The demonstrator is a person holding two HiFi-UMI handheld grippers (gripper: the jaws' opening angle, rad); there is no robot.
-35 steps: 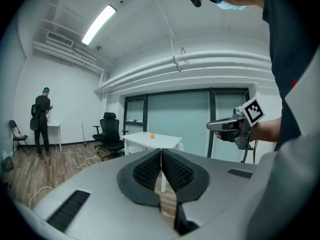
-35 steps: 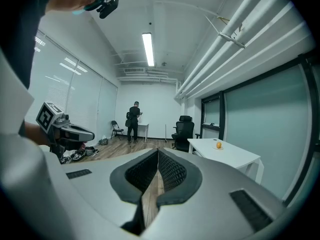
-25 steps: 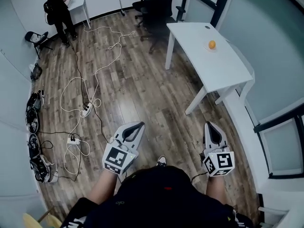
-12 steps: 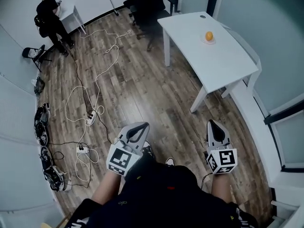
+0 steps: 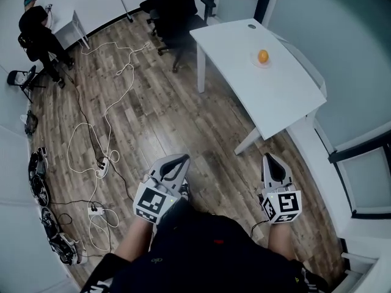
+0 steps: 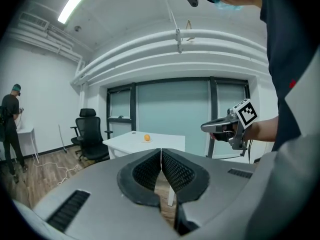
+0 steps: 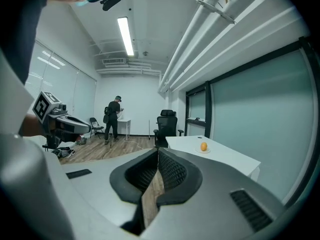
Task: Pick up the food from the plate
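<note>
Ahead, past wood floor [image 5: 165,115], a white table [image 5: 287,96] bears a plate [image 5: 256,63] with orange [image 5: 263,56]; left claw [image 5: 182,160] and right claw [image 5: 270,159] closed, empty.

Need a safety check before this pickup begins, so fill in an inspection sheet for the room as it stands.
Surface: white table, bare apart from the plate.
Job's things: orange food sits on a pale plate, untouched, far from both grippers.
Clutter: dark gear heaped along the left wall, too small to identify.
Grippers: left gripper and right gripper held low over the wooden floor, jaws together, nothing between them.
Cables: white cables loop across the floor to power strips.
Surroundings: office chair, folding chair, a person at a small desk.
</note>
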